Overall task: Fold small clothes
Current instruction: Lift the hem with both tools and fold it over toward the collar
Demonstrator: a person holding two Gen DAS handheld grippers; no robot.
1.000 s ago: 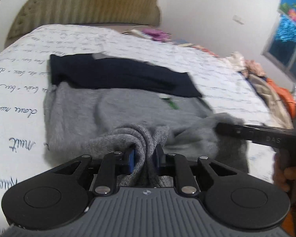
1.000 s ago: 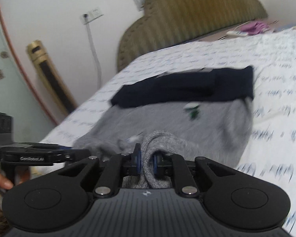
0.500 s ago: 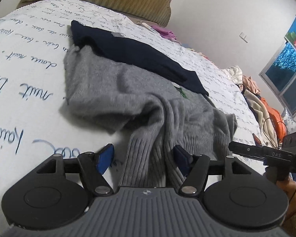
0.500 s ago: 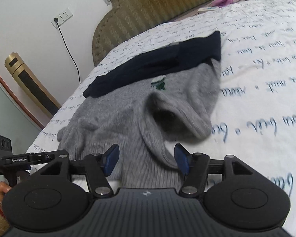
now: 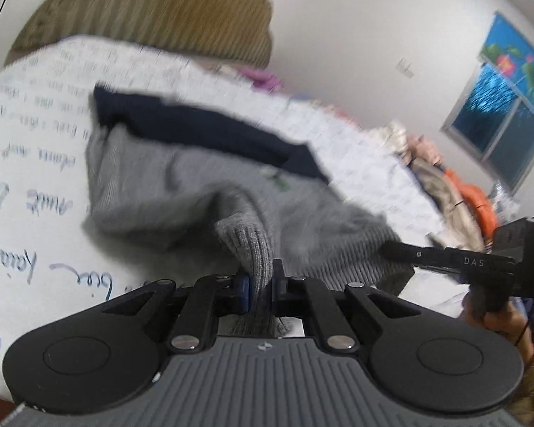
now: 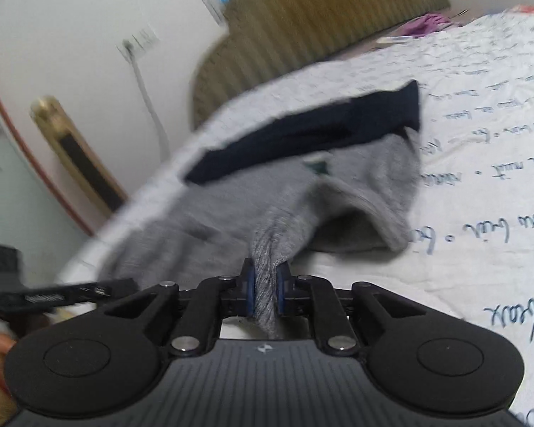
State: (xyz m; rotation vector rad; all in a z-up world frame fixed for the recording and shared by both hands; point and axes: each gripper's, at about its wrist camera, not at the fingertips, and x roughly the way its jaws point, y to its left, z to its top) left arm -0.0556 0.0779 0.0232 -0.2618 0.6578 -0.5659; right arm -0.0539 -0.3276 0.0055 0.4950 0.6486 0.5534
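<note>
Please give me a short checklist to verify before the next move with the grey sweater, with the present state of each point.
1. Left claw shut on the sweater hem: ok.
2. Right claw shut on the hem: ok.
3. Both grips at matching corners: cannot tell.
4. Sweater body flat: not ok, a fold bulges near the right claw.
5. Navy garment off the sweater: not ok, it overlaps the far edge.
6. Bed beside the sweater free: ok.

Home bedroom: bed (image 5: 35, 114) wearing a script-print sheet, padded headboard (image 6: 320, 28) backing it, window (image 5: 498, 131) showing in the wall, clothes pile (image 5: 445, 185) lying at the bed's far side, wall socket (image 6: 139, 44) feeding a cable.
</note>
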